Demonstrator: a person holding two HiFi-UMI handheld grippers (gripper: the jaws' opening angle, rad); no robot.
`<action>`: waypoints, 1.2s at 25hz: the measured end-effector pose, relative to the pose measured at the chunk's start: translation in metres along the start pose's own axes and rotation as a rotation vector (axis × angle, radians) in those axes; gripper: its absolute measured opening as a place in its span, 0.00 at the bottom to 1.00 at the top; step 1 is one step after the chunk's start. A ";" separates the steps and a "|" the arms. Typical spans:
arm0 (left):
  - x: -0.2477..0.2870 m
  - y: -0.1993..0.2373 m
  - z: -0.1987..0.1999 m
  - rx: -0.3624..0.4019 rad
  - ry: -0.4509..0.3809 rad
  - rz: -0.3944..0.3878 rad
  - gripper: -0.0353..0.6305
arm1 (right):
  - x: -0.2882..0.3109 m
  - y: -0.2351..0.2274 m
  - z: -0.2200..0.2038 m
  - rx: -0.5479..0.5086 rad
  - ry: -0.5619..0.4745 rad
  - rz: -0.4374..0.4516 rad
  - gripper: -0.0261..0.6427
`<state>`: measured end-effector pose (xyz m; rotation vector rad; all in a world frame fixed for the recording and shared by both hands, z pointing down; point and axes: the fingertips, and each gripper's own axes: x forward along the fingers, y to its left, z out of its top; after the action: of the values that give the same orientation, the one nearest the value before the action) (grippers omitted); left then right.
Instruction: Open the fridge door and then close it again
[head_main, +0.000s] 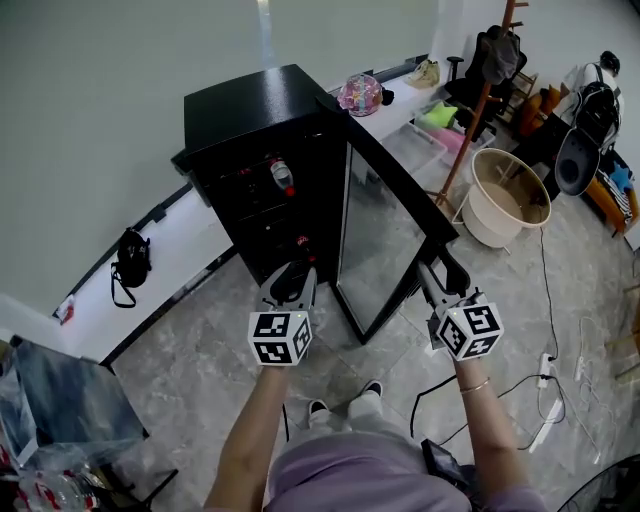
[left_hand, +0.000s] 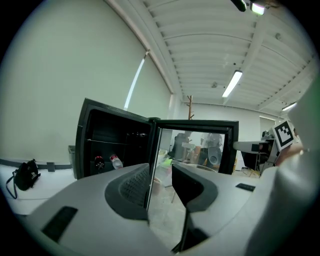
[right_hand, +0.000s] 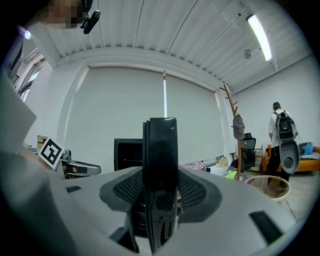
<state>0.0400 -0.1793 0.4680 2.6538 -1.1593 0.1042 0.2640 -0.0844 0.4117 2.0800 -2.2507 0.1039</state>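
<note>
A: So, where is the door found, and how is it held?

B: The door (head_main: 385, 225) of the black fridge (head_main: 250, 115) is seen swung wide, about square to the cabinet. Its free edge is pinched by the right claw (head_main: 432, 272). In the right gripper view that edge is seen filling the gap, with both pads pressed on it. The left claw (head_main: 293, 272) is spread and nothing is pinched by it. It is held low in front of the open cabinet, apart from the door.

A: Which step is judged to be in hand?

B: Opening is judged done or nearly so, and the swing back is what is prepared for.

A: How is that done well?

B: The pinch is best placed near the free edge, far from the hinge, where least force is needed. The edge should be led along its arc, not dragged straight, so that the pads are not twisted off. The left claw should be held out of the closing gap. The bottles (head_main: 282, 175) on the shelves should be checked for overhang, and the last part eased until the seal is met.
</note>
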 end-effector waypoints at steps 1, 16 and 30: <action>-0.004 0.003 0.000 -0.001 -0.001 0.003 0.24 | 0.000 0.008 0.000 -0.003 -0.001 0.012 0.36; -0.060 0.058 -0.005 -0.020 -0.011 0.077 0.31 | 0.025 0.110 0.004 -0.070 0.016 0.152 0.38; -0.094 0.100 -0.008 -0.038 -0.016 0.141 0.33 | 0.051 0.185 0.006 -0.153 0.047 0.285 0.39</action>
<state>-0.0973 -0.1756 0.4795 2.5429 -1.3399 0.0851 0.0756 -0.1210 0.4115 1.6584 -2.4271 -0.0036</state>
